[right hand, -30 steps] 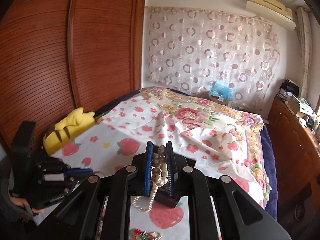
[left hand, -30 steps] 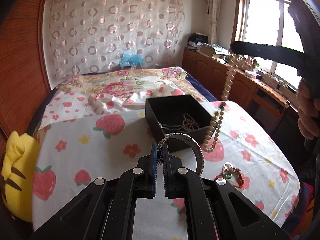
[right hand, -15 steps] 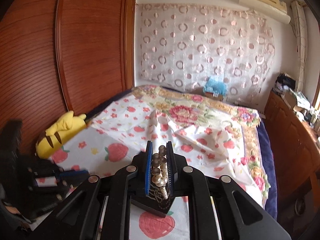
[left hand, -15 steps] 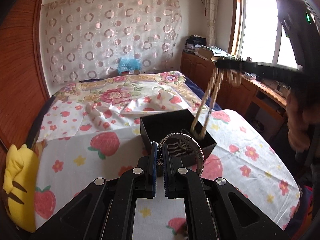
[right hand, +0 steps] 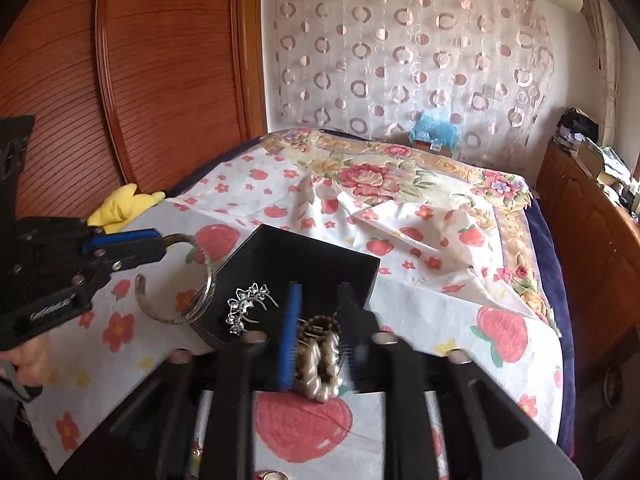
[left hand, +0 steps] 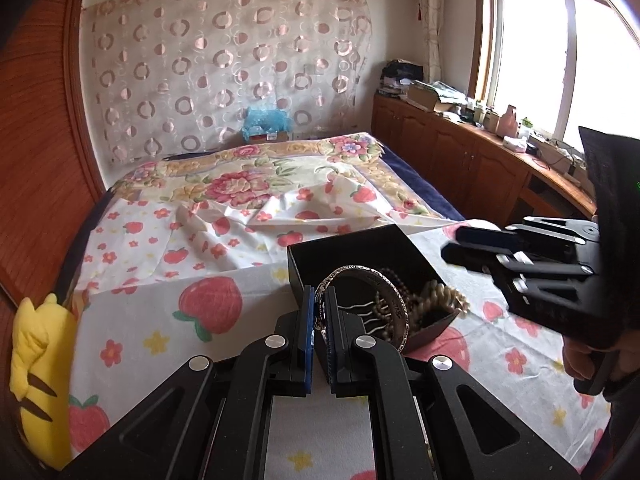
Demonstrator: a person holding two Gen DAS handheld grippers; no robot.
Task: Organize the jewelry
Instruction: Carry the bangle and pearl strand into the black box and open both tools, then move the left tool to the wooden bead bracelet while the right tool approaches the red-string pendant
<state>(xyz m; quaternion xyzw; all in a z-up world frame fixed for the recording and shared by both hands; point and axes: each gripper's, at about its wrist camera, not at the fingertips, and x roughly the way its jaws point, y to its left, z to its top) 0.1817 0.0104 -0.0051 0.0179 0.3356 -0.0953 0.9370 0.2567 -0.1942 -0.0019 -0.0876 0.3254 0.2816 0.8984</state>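
A black open jewelry box (left hand: 360,246) stands on the strawberry-print cloth; it also shows in the right wrist view (right hand: 320,256). My left gripper (left hand: 319,300) is shut on a silver bangle (left hand: 390,300), held at the box's near edge; the bangle also shows from the side (right hand: 188,304). My right gripper (right hand: 318,308) is open above the box's near corner. The pearl necklace (right hand: 320,364) lies piled on the box's corner, between the open fingers. The pearl necklace (left hand: 440,296) drapes over the rim. A silver hair ornament (right hand: 246,306) lies inside.
A yellow plush toy (left hand: 36,360) lies at the bed's left edge. Wooden wardrobe doors (right hand: 140,80) stand to the left. Wooden cabinets (left hand: 460,160) with clutter run under the window at the right. A blue bag (left hand: 266,122) sits at the bed's head.
My right gripper carried the hanging pearl necklace over the box, lowered it and opened; the necklace now lies piled on the box's corner. The left gripper kept hold of the bangle and came closer to the box.
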